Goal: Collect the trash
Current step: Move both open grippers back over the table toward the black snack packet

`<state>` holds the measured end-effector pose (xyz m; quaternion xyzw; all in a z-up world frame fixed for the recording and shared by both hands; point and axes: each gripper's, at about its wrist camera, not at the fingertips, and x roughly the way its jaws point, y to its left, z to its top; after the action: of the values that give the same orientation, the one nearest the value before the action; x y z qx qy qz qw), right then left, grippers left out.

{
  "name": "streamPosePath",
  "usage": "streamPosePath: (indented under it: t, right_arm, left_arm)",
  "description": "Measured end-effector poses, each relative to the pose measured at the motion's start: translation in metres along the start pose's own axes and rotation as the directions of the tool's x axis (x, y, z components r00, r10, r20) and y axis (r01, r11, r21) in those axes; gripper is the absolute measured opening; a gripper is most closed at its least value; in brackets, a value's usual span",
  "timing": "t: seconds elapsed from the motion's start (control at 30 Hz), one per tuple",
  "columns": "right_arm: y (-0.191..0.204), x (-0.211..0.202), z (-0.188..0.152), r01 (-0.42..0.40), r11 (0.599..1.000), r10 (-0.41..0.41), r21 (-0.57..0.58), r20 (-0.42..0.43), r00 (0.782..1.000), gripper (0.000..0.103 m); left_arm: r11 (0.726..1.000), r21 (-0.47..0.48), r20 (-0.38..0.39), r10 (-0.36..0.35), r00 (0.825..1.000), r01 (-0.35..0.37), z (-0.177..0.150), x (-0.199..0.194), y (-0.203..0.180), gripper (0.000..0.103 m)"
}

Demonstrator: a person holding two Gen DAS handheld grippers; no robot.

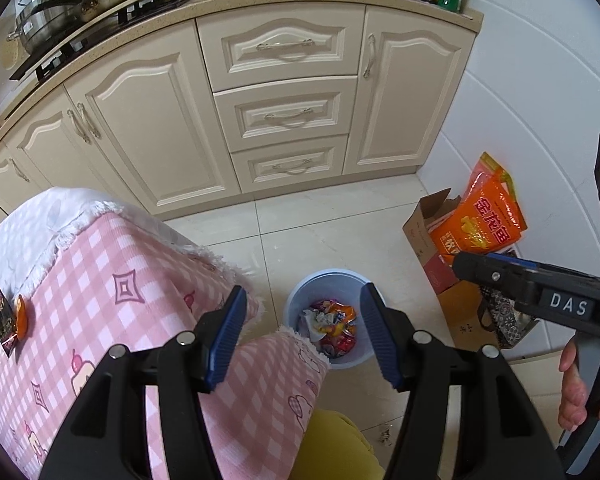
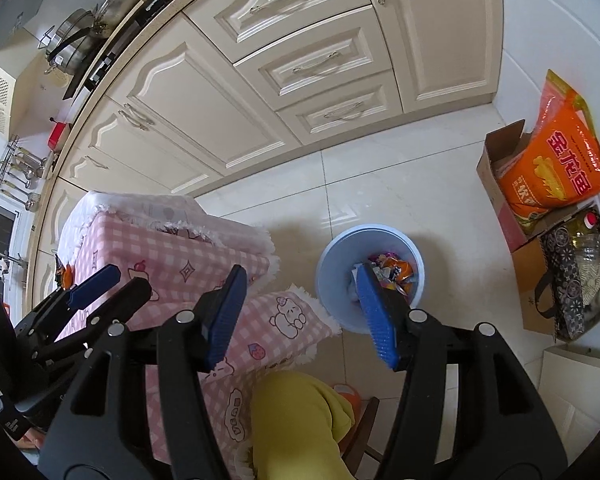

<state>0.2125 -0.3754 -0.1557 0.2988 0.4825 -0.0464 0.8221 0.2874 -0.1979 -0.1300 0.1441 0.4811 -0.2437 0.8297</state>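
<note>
Both the left gripper point(image 1: 302, 334) and right gripper point(image 2: 300, 314) hold their 2 fingers released, nothing between them. Past the fingertips, a blue bin point(image 1: 296, 300) holds crumpled wrappers point(image 1: 334, 326). Left, 1 dark wrapper point(image 1: 2, 320) lies on the pink-checked surface point(image 1: 100, 280).

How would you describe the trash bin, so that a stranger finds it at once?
Start at the cream kitchen cabinets and look down to the white tile floor in front of them. Beside the table with the pink checked cloth stands a round, pale blue bin. Unlike the cardboard box nearby, it holds crumpled colourful wrappers.
</note>
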Motion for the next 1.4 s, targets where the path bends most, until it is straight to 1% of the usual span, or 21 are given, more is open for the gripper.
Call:
streamPosePath:
  t: [0.37,0.6,0.67,0.83,1.03,1.23,1.4]
  right_arm:
    - [0.020,-0.034,-0.018,0.019,0.999,-0.017,-0.036,0.048,0.999,0.057]
    - [0.049,-0.052,-0.035,0.017,0.997,-0.011,-0.079,0.071,0.997,0.057]
    - [0.060,-0.056,-0.039,0.016,0.995,-0.009,-0.097,0.075,0.997,0.058]
    - [0.092,-0.063,-0.049,0.011,0.989,0.001,-0.147,0.085,0.996,0.065]
    - [0.134,-0.060,-0.062,-0.002,0.977,0.018,-0.215,0.075,0.997,0.065]
    - [0.177,-0.045,-0.069,-0.033,0.962,0.044,-0.272,0.034,0.998,0.065]
    - [0.213,-0.025,-0.069,-0.073,0.950,0.072,-0.303,-0.012,0.997,0.065]
  left_arm:
    - [0.999,-0.003,0.057,-0.040,0.998,0.040,-0.014,-0.034,-0.002,0.058]
    - [0.999,-0.028,0.100,-0.041,0.994,0.044,-0.030,-0.063,0.015,0.058]
    - [0.998,-0.045,0.115,-0.039,0.993,0.044,-0.036,-0.072,0.025,0.058]
    - [0.994,-0.098,0.133,-0.038,0.990,0.052,-0.051,-0.094,0.054,0.058]
    - [0.985,-0.169,0.156,-0.007,0.988,0.034,-0.071,-0.115,0.095,0.060]
    - [0.972,-0.237,0.155,0.038,0.987,0.000,-0.087,-0.123,0.140,0.060]
    - [0.953,-0.301,0.148,0.077,0.986,-0.029,-0.099,-0.127,0.182,0.061]
